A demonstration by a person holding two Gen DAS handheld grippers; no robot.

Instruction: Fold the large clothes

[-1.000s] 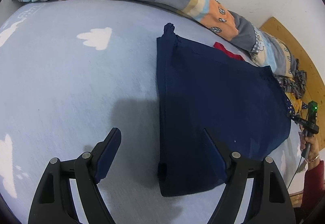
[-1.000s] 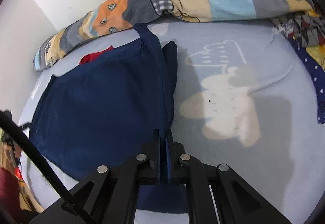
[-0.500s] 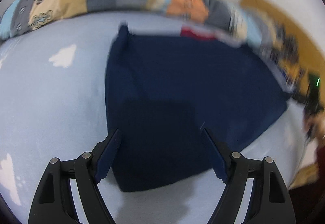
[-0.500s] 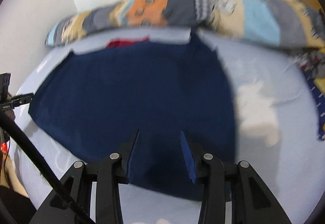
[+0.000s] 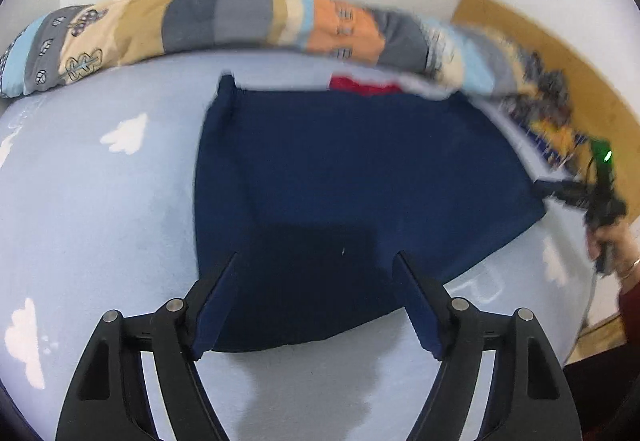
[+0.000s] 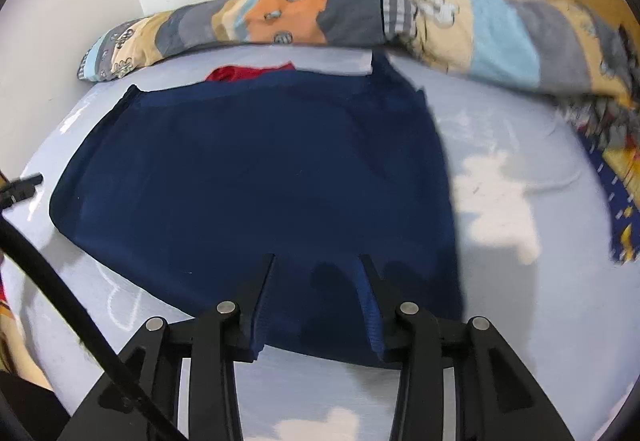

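A large navy garment (image 5: 360,177) lies spread flat on the light blue bed sheet (image 5: 100,209), its near hem toward both cameras. My left gripper (image 5: 316,255) hovers above the garment's near left part. Its jaws stand wide and are closing slightly, with no cloth between the pads. In the right wrist view the same garment (image 6: 256,177) fills the middle. My right gripper (image 6: 317,257) hangs over its near right hem, jaws partly apart and holding nothing.
A rolled patchwork quilt (image 5: 240,21) runs along the white wall behind the garment, with a red cloth (image 5: 360,85) peeking out in front of it. A person's hand (image 5: 608,241) shows at the right edge. A black cable (image 6: 72,301) crosses the lower left.
My right gripper, shut on the garment's edge a second ago, has opened and let it go. Both grippers have swung in over the garment's near hem and risen a little.
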